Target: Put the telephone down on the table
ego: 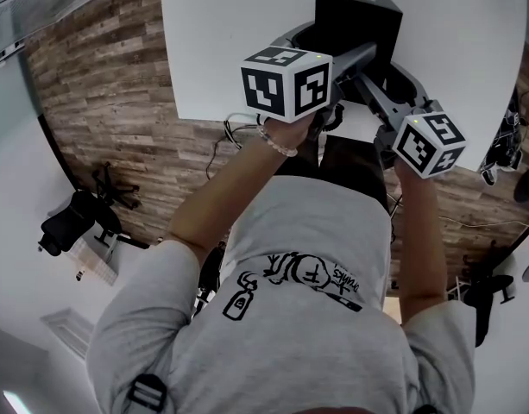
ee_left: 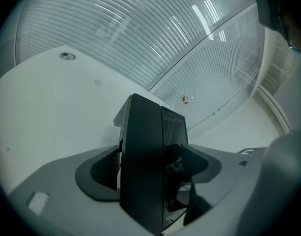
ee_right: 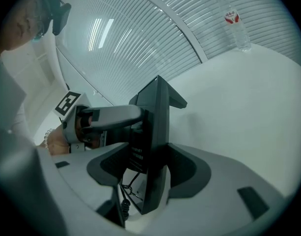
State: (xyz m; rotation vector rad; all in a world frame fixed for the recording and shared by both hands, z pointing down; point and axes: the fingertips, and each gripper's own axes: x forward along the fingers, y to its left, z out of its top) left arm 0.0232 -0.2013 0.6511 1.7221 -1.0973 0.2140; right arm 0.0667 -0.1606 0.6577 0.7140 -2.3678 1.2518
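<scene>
A black telephone (ego: 357, 22) is held upright over the white table (ego: 221, 41), at its near edge. My left gripper (ego: 333, 59) and my right gripper (ego: 381, 102) are both shut on it from the near side. In the left gripper view the telephone (ee_left: 143, 151) stands edge-on between the grey jaws of the left gripper (ee_left: 150, 168). The right gripper view shows the telephone (ee_right: 157, 132) clamped in the right gripper (ee_right: 150, 166), its coiled cord (ee_right: 124, 205) hanging below, and the left gripper (ee_right: 108, 118) holding its far side. Whether the telephone's base touches the table is hidden.
A water bottle (ee_right: 236, 26) stands far off on the table (ee_right: 238, 102) by the ribbed glass wall. A round cable hole (ee_left: 67, 56) sits in the table top. Cables (ego: 234, 132) and a black chair (ego: 74, 218) lie on the wooden floor beside the person.
</scene>
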